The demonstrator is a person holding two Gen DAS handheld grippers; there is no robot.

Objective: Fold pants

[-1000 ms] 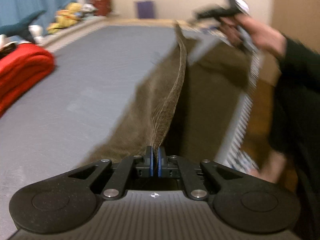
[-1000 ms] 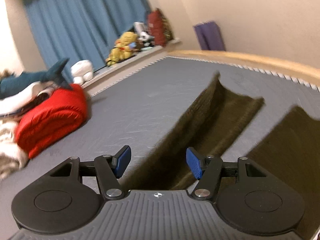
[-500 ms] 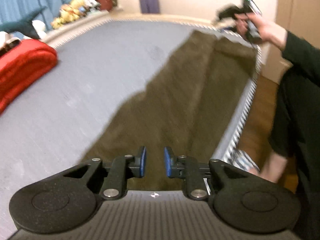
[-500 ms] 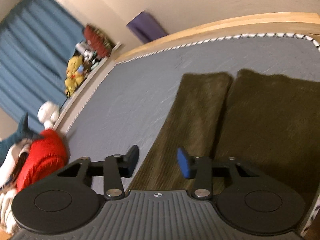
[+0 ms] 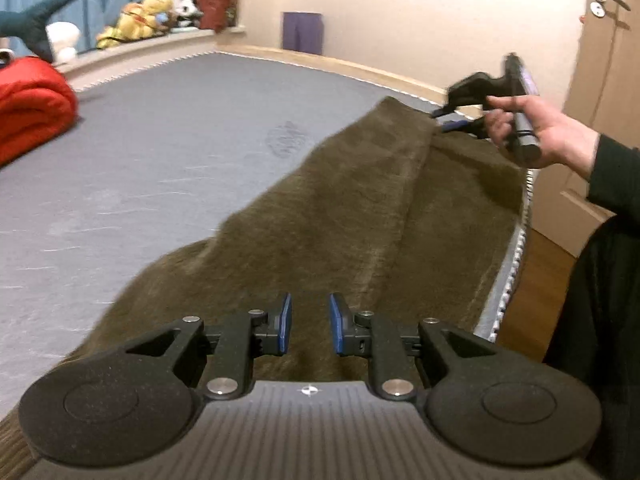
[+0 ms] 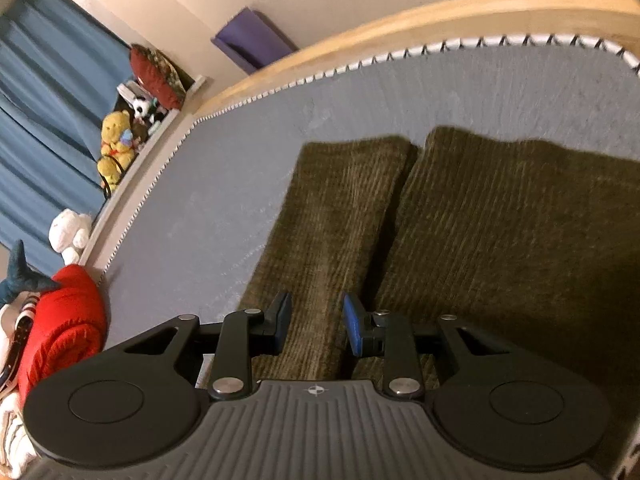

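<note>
Olive-brown corduroy pants (image 5: 340,220) lie flat along the right edge of the grey mattress (image 5: 160,152). In the right wrist view both legs (image 6: 480,220) lie side by side, cuffs toward the far end. My left gripper (image 5: 310,328) is open and empty, just above the near end of the pants. My right gripper (image 6: 314,322) is open and empty above the left leg. It also shows in the left wrist view (image 5: 456,118), held over the far end of the pants.
A rolled red blanket (image 5: 28,108) lies at the mattress's left side. Plush toys (image 5: 136,20) line a ledge by the blue curtain. The mattress edge (image 5: 508,280) drops to the wooden floor on the right, where the person stands by a door (image 5: 608,40).
My left gripper opened and let go of the pants fold, which dropped flat onto the mattress. My right gripper tilted down over the legs and narrowed a little.
</note>
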